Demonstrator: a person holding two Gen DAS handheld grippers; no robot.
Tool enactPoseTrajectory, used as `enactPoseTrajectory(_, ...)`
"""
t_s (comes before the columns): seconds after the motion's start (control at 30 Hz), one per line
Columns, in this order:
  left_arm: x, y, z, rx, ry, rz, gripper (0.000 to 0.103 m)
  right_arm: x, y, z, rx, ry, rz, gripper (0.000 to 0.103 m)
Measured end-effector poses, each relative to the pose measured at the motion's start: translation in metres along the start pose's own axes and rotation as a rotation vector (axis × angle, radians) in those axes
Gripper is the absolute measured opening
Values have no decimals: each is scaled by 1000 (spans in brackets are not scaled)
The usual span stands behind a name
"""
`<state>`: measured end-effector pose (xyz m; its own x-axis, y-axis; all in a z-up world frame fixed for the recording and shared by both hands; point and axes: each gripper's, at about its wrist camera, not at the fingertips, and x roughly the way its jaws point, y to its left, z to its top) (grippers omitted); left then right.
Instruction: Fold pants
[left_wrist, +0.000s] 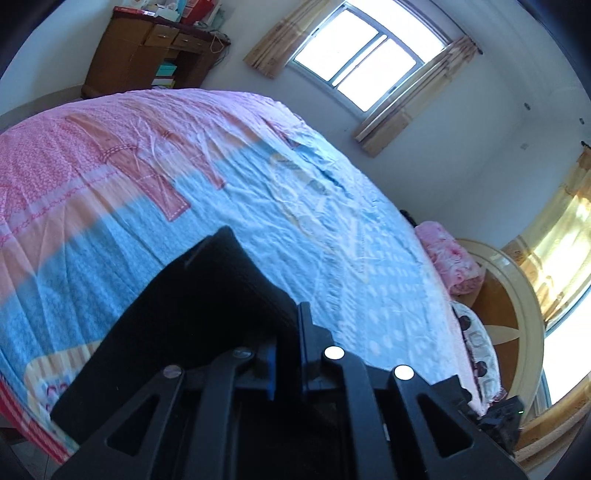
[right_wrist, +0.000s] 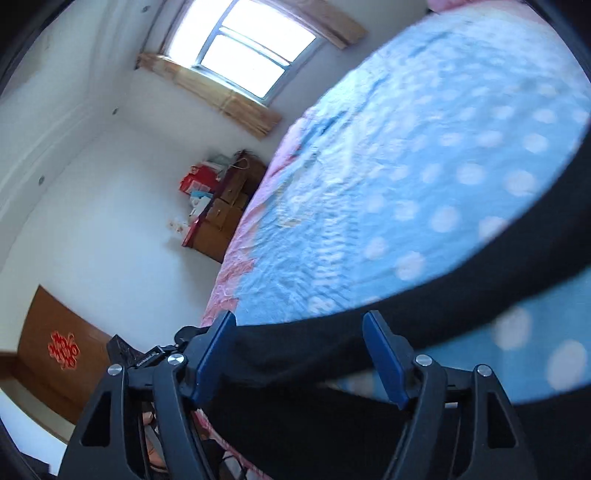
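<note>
Pants (left_wrist: 192, 317): black, on the bed, lying over the blue dotted part of the quilt (left_wrist: 280, 206) near its edge. In the left wrist view a flat dark panel with one squared corner runs from the tool out onto the quilt. In the right wrist view a long dark band of the pants (right_wrist: 461, 280) stretches away to the right across the quilt.

Left gripper (left_wrist: 288, 354): jaws narrow, nearly together, with black cloth pinched between the blue pads, so it is holding the pants. Right gripper (right_wrist: 299, 350): jaws wide apart, with the dark cloth passing between and under the fingers (right_wrist: 212, 354). The fabric is blurred there, so whether the pads touch it is hard to tell; it looks straddled, not clamped.

Step, as judged: start of a fold. One side is gripped and the other side is lined up for its pinch along the same edge. No fold is visible in the pants.

Next move calls for closing the right jaws on the cloth edge, catching the full thickness, then lifting both ends level and carrying them across together so the halves stack evenly. Keep tension between the two grips, or the middle will probably sag and wrinkle.

Room: window (left_wrist: 354, 55), wooden cabinet (left_wrist: 147, 48), pink blanket (left_wrist: 450, 258) by the headboard.
</note>
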<state>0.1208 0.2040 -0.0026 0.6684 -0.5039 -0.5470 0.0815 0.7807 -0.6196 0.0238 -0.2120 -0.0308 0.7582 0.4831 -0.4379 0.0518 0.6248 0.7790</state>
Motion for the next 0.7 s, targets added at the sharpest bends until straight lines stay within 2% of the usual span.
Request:
enactPoseTrajectory(0.1,-15,-7,-4,6,-6,-30,9,-6,-13,-12,56,73,-24,73)
enactPoseTrajectory(0.2,-27,-9,-6,-10,-2,-67,9,8,-19,-18,97,109,-26,73)
enactPoseTrajectory(0.27,-36,-9,-9,-7,-6,-65,9,21,-26,-15,145,124,-24,73)
enactPoseTrajectory(0.37,-45,-4,-15,-26,-1,-76,9,43,-28,-7,171,154,-76,73)
enactPoseTrajectory(0.47,-53,2,-19,-44,1,-93,9,66,-26,-3,151,234,-173,73)
enactPoseTrajectory(0.53,-57,3,-22,-51,5,-99,9,76,-23,-3,152,265,-179,73)
enactPoseTrajectory(0.7,-68,3,-26,-28,1,-113,9,80,-18,4,168,245,-243,73)
